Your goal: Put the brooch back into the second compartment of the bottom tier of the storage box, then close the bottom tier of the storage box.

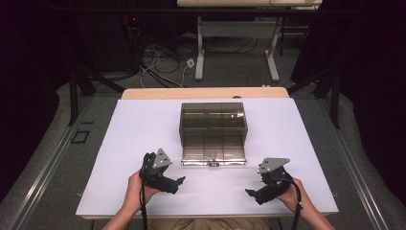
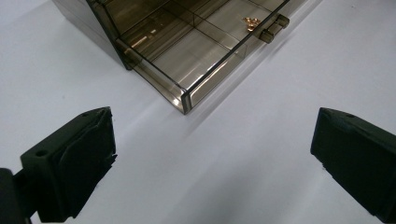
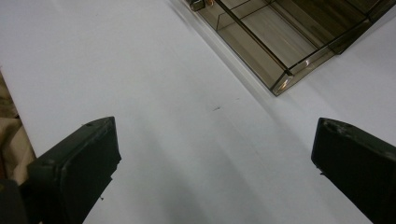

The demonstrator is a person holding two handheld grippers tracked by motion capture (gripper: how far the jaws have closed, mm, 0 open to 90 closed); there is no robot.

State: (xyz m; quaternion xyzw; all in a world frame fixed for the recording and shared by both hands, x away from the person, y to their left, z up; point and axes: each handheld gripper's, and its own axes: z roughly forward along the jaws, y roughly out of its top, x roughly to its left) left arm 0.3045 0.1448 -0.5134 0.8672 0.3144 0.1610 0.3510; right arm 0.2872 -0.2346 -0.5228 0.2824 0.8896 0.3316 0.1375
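Observation:
A smoky see-through plastic box (image 1: 213,117) stands mid-table with its drawer (image 1: 214,149) pulled out toward me. In the left gripper view the drawer (image 2: 187,51) is divided into compartments, and small copper-coloured bits (image 2: 252,22) lie near its front handle (image 2: 274,27). My left gripper (image 1: 179,183) is held at the drawer's front left, jaws wide apart (image 2: 212,140) with nothing between them, pointing at the drawer's corner. My right gripper (image 1: 251,194) is at the front right, also open and empty (image 3: 212,144), with the drawer's other corner (image 3: 280,84) ahead.
A white sheet (image 1: 139,129) covers the table, and a strip of wooden top (image 1: 201,93) shows at its far edge. Beyond the table are desk legs (image 1: 199,52) and floor cables (image 1: 163,62). Dark stands flank both sides.

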